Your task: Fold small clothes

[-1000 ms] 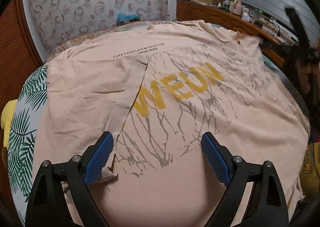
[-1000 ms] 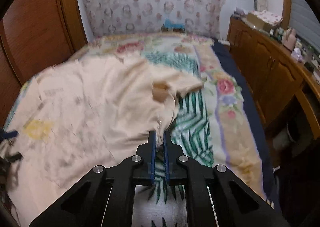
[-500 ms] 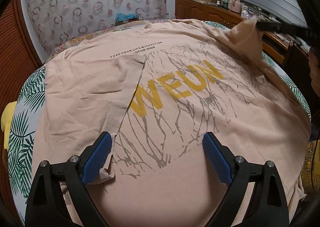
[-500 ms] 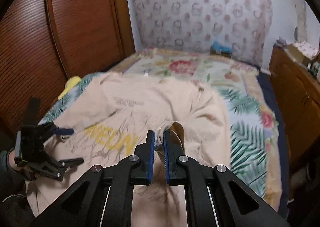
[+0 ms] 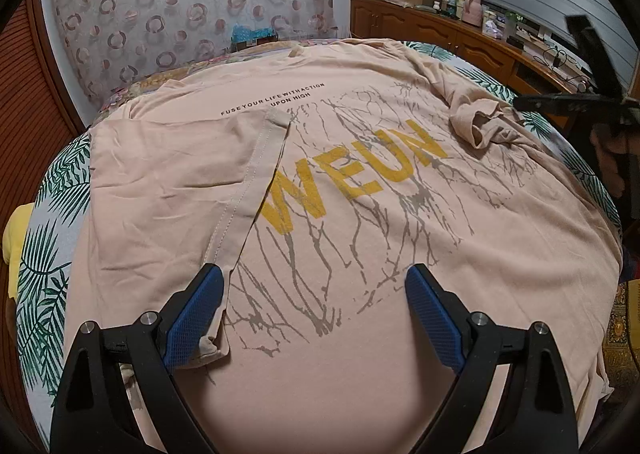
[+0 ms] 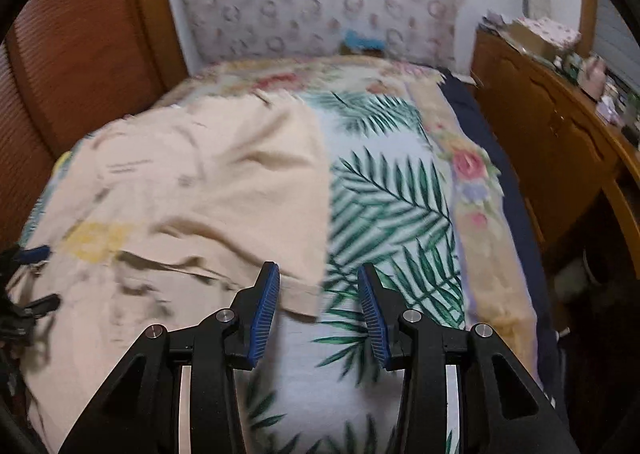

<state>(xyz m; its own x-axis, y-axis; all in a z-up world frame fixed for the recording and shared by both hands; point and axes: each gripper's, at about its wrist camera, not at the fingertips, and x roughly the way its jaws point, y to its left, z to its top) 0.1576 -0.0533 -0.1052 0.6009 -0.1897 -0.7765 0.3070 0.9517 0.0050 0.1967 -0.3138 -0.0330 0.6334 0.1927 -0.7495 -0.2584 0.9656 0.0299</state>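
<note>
At the far left of the left wrist view, a yellow item [image 5: 16, 238] shows at the edge of the bed, beside a wooden panel [image 5: 24, 126]. The bedcover [image 5: 44, 254], printed with green fern leaves, lies under the garment.

The T-shirt [image 5: 360, 222], peach-coloured with yellow "WEUN" lettering and grey branch print, lies spread flat across most of the bed. Its left sleeve [image 5: 172, 182] is folded inward over the body, the hemmed edge running diagonally down toward the left gripper [image 5: 314, 314]. That gripper's jaws stand wide apart above the lower part of the shirt. The left blue pad [image 5: 192, 318] lies over the folded sleeve's lower corner; contact cannot be confirmed. The right pad [image 5: 436, 318] is over plain shirt fabric. Nothing is clamped.

Further right, the other sleeve [image 5: 484, 124] lies crumpled in a loose bunch on the shirt's upper right area. Beyond it, at the right edge, the right gripper [image 5: 560, 102] appears dark and side-on, held by a hand [image 5: 612, 158].

In the right wrist view, which is motion-blurred, the right gripper [image 6: 318, 306] has its jaws opening. The shirt's edge [image 6: 304, 294] lies below and between the pads, but neither pad presses on it. A wooden cabinet [image 6: 552, 142] runs along the bed's right side.
</note>
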